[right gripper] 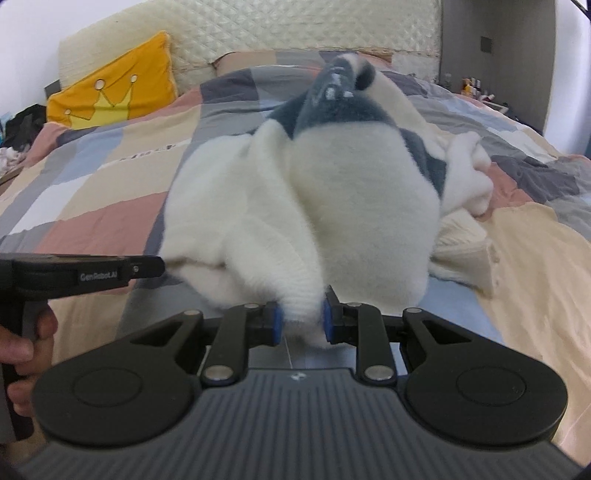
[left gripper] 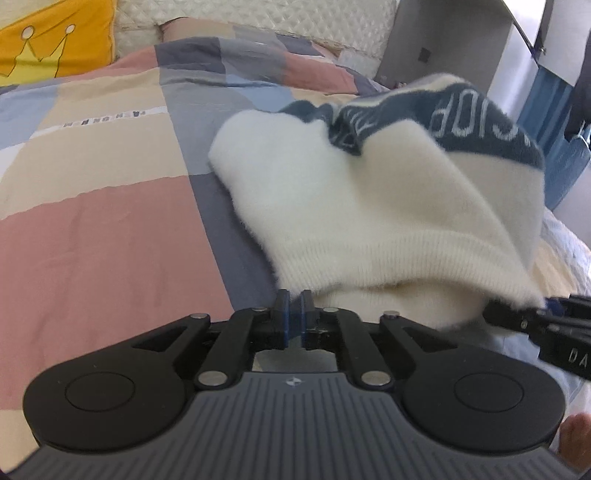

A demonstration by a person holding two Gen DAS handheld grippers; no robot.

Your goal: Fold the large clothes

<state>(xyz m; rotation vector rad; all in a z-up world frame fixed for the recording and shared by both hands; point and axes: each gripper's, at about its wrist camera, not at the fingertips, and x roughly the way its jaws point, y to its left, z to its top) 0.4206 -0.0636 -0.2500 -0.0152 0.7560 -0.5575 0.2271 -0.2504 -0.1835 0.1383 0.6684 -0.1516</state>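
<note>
A fluffy cream sweater (left gripper: pixel 369 206) with a dark blue lettered band lies bunched and partly lifted over the patchwork bed cover (left gripper: pixel 92 229). My left gripper (left gripper: pixel 294 295) is shut on the ribbed hem at its lower left corner. My right gripper (right gripper: pixel 301 317) is shut on a fold of the sweater's (right gripper: pixel 303 206) ribbed hem. The right gripper shows at the right edge of the left wrist view (left gripper: pixel 546 314), the left gripper at the left edge of the right wrist view (right gripper: pixel 159 266). Both hold the hem above the bed.
A yellow crown pillow (right gripper: pixel 110 88) leans on the quilted cream headboard (right gripper: pixel 258 33). A grey wall and blue fabric (left gripper: pixel 546 122) stand to the right of the bed. Small items sit on a far shelf (right gripper: pixel 476 88). The bed cover (right gripper: pixel 92 206) stretches left.
</note>
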